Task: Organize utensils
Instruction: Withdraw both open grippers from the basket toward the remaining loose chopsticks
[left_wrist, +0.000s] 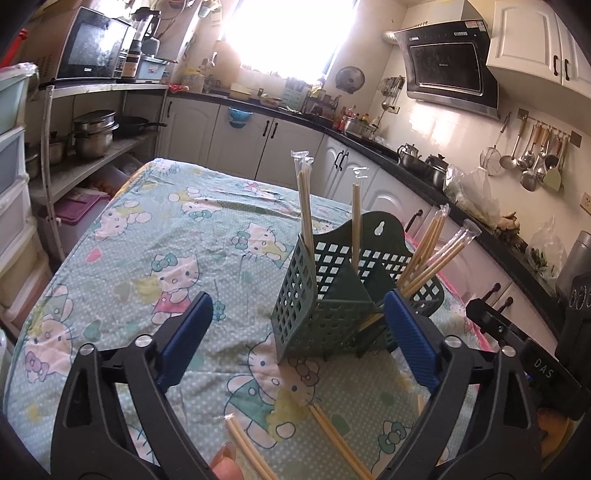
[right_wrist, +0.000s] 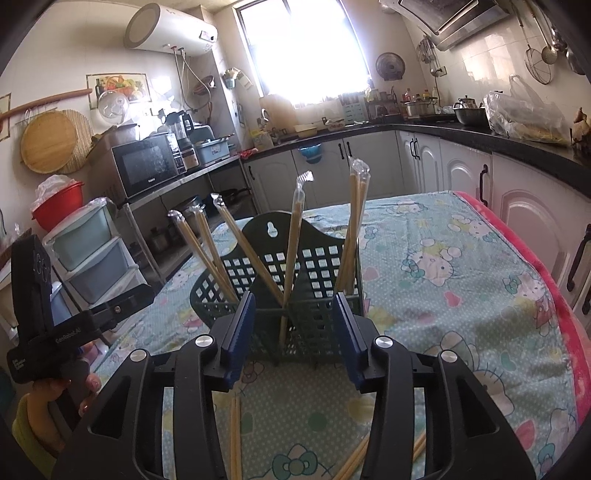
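kitchen table (left_wrist: 155, 236): green holder (left_wrist: 325, 295) just beyond both tools, left tool (left_wrist: 295, 325) spread wide, right tool (right_wrist: 293, 325) part-spread, neither pinching anything.

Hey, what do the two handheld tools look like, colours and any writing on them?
Both the left tool and the right tool have glossy black plastic arms with silver round screws and flat, ribbed blue fingers. White lettering marks the black bodies; the left one carries small print reading GenRobot.AI.
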